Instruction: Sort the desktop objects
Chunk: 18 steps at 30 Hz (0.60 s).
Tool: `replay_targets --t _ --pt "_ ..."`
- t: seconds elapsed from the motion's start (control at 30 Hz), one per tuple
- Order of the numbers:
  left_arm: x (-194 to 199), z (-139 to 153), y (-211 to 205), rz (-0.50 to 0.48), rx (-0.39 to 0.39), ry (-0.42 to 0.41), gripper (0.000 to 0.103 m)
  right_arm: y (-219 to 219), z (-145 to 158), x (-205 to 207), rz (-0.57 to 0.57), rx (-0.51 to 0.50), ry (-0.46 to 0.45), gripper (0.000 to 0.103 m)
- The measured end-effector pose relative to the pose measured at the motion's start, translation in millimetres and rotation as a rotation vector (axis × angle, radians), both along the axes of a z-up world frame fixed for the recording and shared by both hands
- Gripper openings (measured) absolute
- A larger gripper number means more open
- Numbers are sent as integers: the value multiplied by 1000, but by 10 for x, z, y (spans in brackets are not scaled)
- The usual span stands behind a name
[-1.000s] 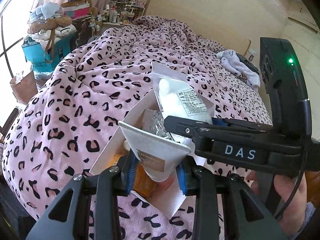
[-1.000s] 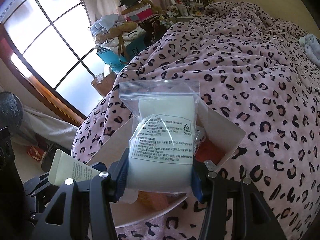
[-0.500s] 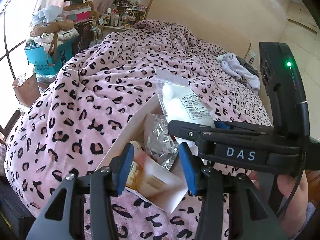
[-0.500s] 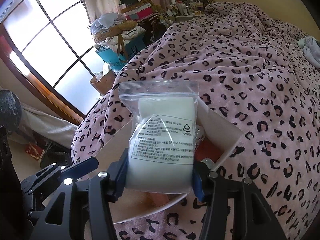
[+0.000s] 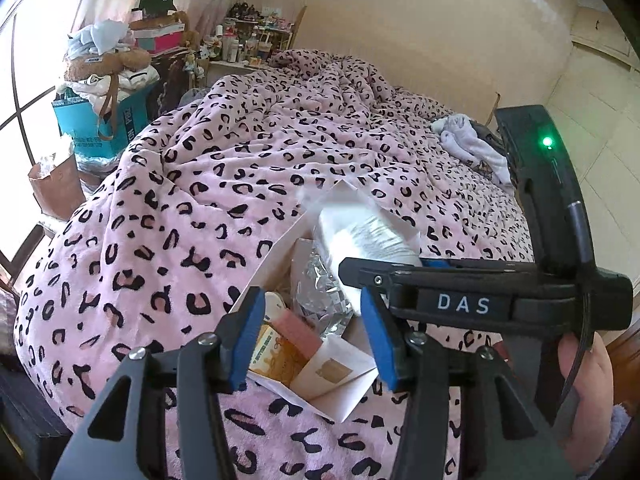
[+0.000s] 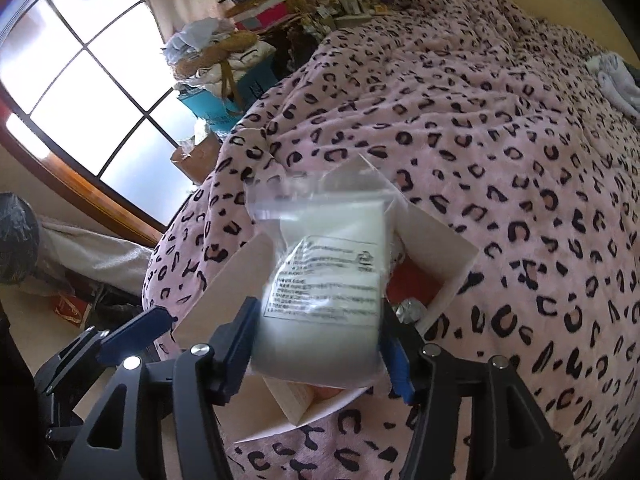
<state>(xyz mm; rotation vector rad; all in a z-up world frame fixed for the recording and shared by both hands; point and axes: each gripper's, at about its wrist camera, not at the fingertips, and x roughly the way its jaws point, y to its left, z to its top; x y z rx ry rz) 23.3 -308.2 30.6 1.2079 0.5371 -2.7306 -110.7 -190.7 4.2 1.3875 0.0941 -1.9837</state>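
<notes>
left wrist view: looking down over a white box (image 5: 276, 256) sitting on a pink leopard-print blanket (image 5: 192, 184).
left gripper (image 5: 310, 340): blue pads spread wide, nothing between them, hovering right above the near end of the box.
box contents: a white tube (image 5: 332, 372) lies inside at the near end, beside a yellow-printed packet (image 5: 274, 354) and a pink bar (image 5: 296, 330); crinkled silver foil (image 5: 320, 288) sits deeper in.
right gripper, seen from the side: its black body marked "das" crosses the right of the picture, a hand (image 5: 584, 380) around its handle.
zip bag (image 5: 360, 236): white-filled, blurred, tilted, sticking out from the right tool's tip over the far part of the box.
background: a blue carton (image 5: 100, 120) piled with clothes and a dark cap (image 5: 158, 0) on top, by the window.

right wrist view: the zip bag fills the middle, label side facing the camera.
right gripper (image 6: 316, 344): jaws closed in against both sides of the bag's lower half, gripping it.
bag position: held up above the open box, tilted a little, image smeared.
box: white flap (image 6: 436, 236) visible behind the bag, something red (image 6: 416, 288) and a bit of foil inside.
left tool: one blue pad (image 6: 140, 328) pokes in at lower left.
far right: pale cloth (image 6: 616, 80) on the blanket.
</notes>
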Motion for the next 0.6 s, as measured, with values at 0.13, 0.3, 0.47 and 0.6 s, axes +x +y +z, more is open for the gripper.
replay_targets --t 0.13,0.3,0.47,0.6 --pt "19 34 -1 3 -7 6 61 71 74 3 -17 -29 5 59" --pt "52 204 45 3 -20 31 70 233 365 46 -38 -76 41 59" --pt "99 422 137 -2 -48 71 79 529 800 121 -75 -165 95 60" --pt "107 530 212 -8 -64 83 84 737 1000 161 -108 -182 139 66"
